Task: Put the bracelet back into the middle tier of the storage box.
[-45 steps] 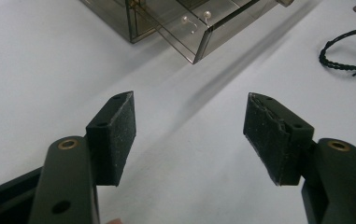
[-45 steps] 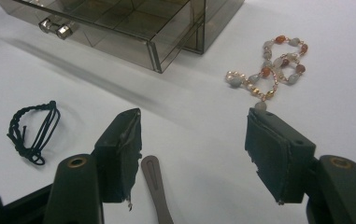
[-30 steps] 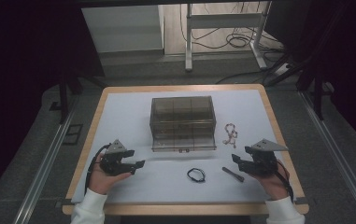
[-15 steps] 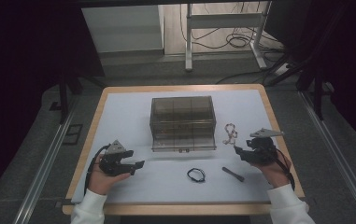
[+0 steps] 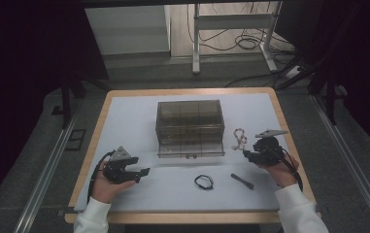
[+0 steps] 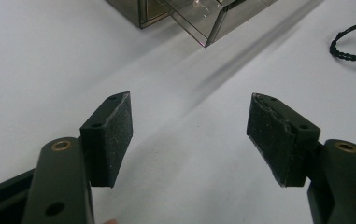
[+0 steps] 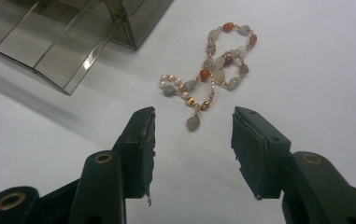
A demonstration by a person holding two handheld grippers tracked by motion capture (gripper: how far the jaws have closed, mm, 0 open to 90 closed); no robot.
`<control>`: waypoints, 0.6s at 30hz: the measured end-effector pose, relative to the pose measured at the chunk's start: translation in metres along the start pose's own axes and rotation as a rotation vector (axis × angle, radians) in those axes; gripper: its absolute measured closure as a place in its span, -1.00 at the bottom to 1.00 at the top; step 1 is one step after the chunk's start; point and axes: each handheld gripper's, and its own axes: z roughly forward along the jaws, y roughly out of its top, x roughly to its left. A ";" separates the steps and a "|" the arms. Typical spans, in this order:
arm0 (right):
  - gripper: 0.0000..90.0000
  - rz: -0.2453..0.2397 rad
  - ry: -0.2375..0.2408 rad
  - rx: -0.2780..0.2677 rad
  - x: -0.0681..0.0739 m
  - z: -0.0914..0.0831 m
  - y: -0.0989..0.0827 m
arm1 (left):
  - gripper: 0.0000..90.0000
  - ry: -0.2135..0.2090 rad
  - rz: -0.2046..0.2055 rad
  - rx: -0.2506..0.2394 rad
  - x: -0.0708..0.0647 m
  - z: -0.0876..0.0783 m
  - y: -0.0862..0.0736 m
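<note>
As seen, bracelet (image 7: pixel 215 70) lies just beyond right claw (image 7: pixel 192 133).

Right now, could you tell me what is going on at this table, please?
A person holds a gripper in each hand at a table. The right gripper is closing in on a beaded bracelet beside a clear drawer box; its fingers have just been closing, with nothing between them yet. The left gripper waits open over the bare mat. A black cord loop and a dark stick lie nearer the person.
</note>
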 end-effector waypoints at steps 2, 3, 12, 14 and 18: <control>0.16 -0.003 -0.003 0.014 0.000 0.004 0.000 | -0.30 -0.001 0.000 0.000 0.000 0.000 0.000; 0.18 -0.003 -0.004 0.018 0.000 0.005 0.000 | -0.30 0.000 0.000 0.001 0.000 0.000 0.000; 0.27 0.005 -0.015 0.063 -0.002 0.017 0.004 | -0.31 -0.004 -0.005 -0.001 0.000 0.000 -0.001; 0.29 0.006 -0.017 0.071 -0.002 0.020 0.004 | -0.31 -0.002 -0.003 0.001 0.001 0.000 -0.001; 0.34 0.004 -0.021 0.077 -0.004 0.023 0.004 | -0.31 -0.001 -0.004 0.000 0.002 0.000 -0.002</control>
